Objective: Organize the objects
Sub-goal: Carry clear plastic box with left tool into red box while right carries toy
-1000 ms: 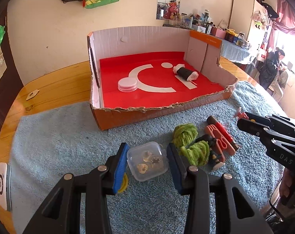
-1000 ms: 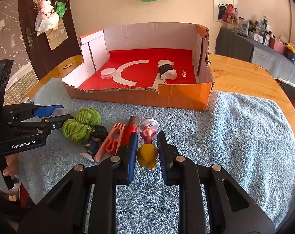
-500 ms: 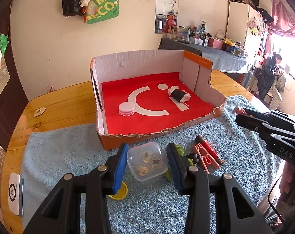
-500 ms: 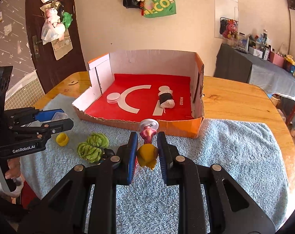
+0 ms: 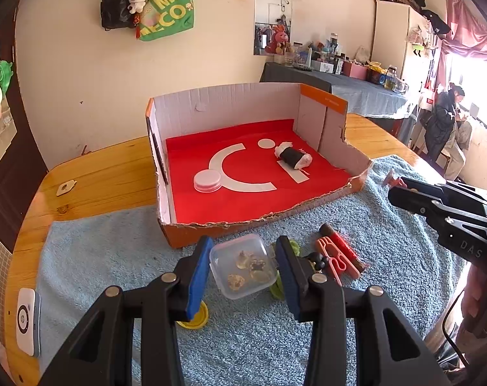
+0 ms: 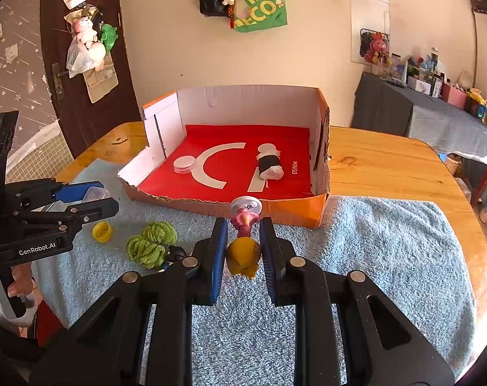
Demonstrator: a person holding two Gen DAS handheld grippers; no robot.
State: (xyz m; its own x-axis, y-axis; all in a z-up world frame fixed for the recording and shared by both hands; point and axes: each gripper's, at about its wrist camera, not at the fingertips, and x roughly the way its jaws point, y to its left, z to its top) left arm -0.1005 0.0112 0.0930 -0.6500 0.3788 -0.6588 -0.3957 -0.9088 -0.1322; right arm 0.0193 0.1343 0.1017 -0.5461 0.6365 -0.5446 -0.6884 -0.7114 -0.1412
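My left gripper is shut on a small clear plastic box with pale bits inside, held above the blue towel. My right gripper is shut on a pink and yellow toy figure, also lifted. Ahead lies an open cardboard box with a red floor, holding a white disc stack and a black-banded white roll. On the towel remain green yarn balls, a yellow cap, a red clip and brown stick.
A white device lies at the wooden table's left edge. A person's hand holds the left gripper handle. A side table with clutter stands to the right. A person stands by the window.
Both grippers rose with their loads; the plastic box and the toy figure left the towel, and the yellow cap under the left gripper came into view.
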